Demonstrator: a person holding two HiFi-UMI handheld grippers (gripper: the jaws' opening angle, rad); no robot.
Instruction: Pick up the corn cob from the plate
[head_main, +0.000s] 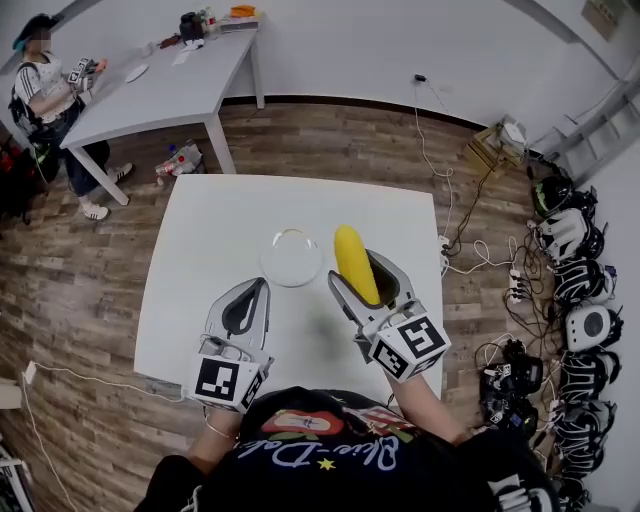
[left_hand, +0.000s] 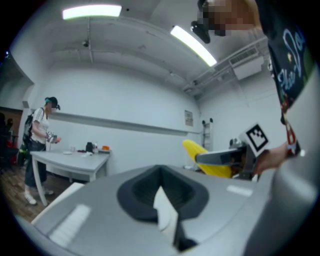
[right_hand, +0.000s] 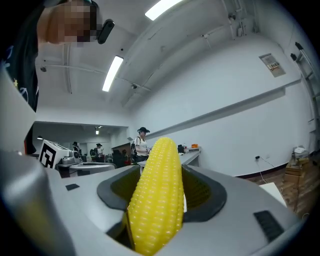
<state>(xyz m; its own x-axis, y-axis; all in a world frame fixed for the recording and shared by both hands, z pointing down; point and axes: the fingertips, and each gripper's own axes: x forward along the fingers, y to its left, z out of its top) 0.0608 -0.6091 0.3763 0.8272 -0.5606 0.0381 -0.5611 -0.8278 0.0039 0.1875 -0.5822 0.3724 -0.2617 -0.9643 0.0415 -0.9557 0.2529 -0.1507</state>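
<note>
My right gripper (head_main: 362, 275) is shut on the yellow corn cob (head_main: 353, 262) and holds it raised above the white table (head_main: 200, 250), just right of the plate. In the right gripper view the corn cob (right_hand: 156, 192) stands upright between the jaws and points at the ceiling. The clear glass plate (head_main: 291, 257) lies bare on the table's middle. My left gripper (head_main: 250, 302) hovers below and left of the plate, its jaws together with nothing between them. The left gripper view shows the corn cob (left_hand: 207, 157) in the right gripper (left_hand: 235, 157) off to the right.
A second white table (head_main: 165, 85) with small items stands at the back left, where a seated person (head_main: 50, 100) works. Headsets and cables (head_main: 565, 300) line the floor along the right wall. Wooden floor surrounds my table.
</note>
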